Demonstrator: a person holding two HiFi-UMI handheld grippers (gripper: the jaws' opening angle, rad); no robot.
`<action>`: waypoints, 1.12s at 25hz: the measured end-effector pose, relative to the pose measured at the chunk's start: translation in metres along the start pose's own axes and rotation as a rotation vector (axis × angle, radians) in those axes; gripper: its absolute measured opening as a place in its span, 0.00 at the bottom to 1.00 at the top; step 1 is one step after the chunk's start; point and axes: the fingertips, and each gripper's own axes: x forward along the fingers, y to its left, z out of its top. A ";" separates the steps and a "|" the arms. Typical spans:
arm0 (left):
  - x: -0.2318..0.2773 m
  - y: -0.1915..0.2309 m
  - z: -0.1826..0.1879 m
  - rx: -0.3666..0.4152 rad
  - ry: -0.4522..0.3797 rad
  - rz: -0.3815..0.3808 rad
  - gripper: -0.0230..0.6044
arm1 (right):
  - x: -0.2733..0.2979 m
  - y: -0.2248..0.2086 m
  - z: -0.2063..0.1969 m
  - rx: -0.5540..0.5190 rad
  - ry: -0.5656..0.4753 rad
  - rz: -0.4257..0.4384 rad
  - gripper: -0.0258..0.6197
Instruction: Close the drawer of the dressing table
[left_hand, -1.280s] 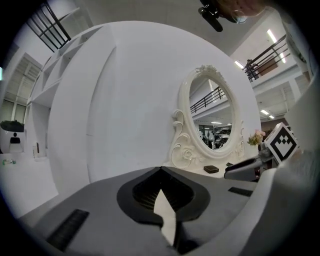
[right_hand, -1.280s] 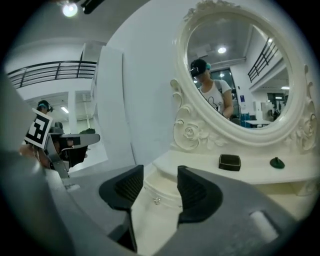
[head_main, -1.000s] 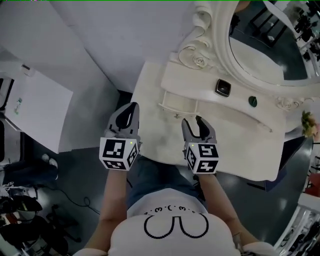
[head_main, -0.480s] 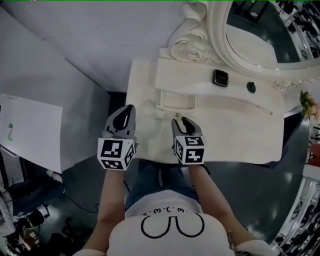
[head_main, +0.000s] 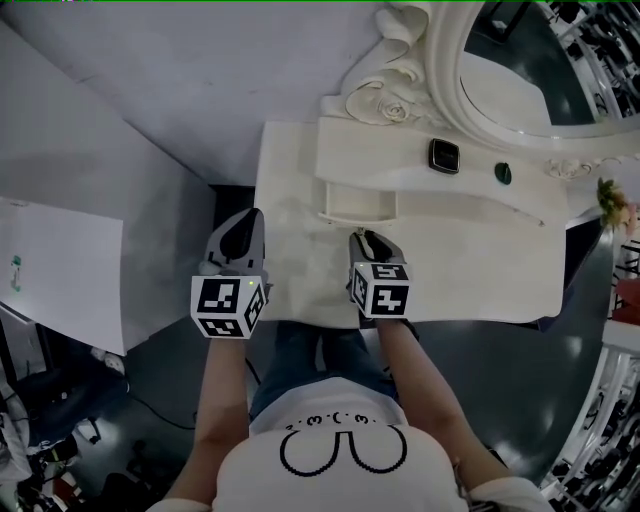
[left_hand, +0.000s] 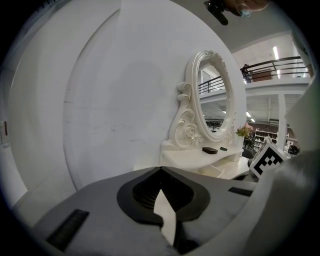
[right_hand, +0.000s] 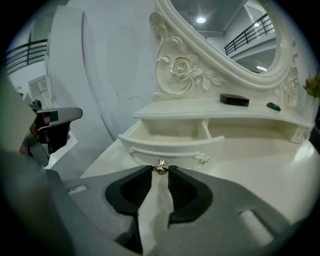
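Note:
The white dressing table (head_main: 480, 265) has one small drawer (head_main: 355, 203) pulled out at its left end; the drawer (right_hand: 175, 147) looks empty. A metal knob (right_hand: 160, 169) sticks out of its curved front. My right gripper (head_main: 368, 240) points down at that front, and in the right gripper view its jaws are closing, with the knob between the tips of the right gripper (right_hand: 160, 172) and a thin gap on each side. My left gripper (head_main: 243, 228) hangs off the table's left edge, and in its own view the left gripper (left_hand: 160, 170) is shut with nothing in it.
An oval mirror (head_main: 530, 60) in a carved frame rises behind the shelf. A black box (head_main: 444, 156) and a small dark green item (head_main: 503, 173) lie on that shelf. Flowers (head_main: 612, 205) stand at the far right. A white wall panel (head_main: 60, 270) is to the left.
Both grippers have sunk lower. The right one has come up to the drawer front and its jaws have narrowed around the knob. The left one stayed shut.

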 end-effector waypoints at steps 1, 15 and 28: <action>0.000 0.000 0.000 -0.001 -0.002 -0.001 0.03 | 0.000 -0.001 0.001 -0.003 0.001 -0.003 0.20; -0.002 0.001 0.007 0.000 -0.013 0.007 0.03 | 0.020 -0.007 0.028 0.014 0.014 0.004 0.20; 0.004 0.008 0.014 -0.008 -0.020 0.013 0.03 | 0.041 -0.009 0.050 -0.012 0.015 0.000 0.20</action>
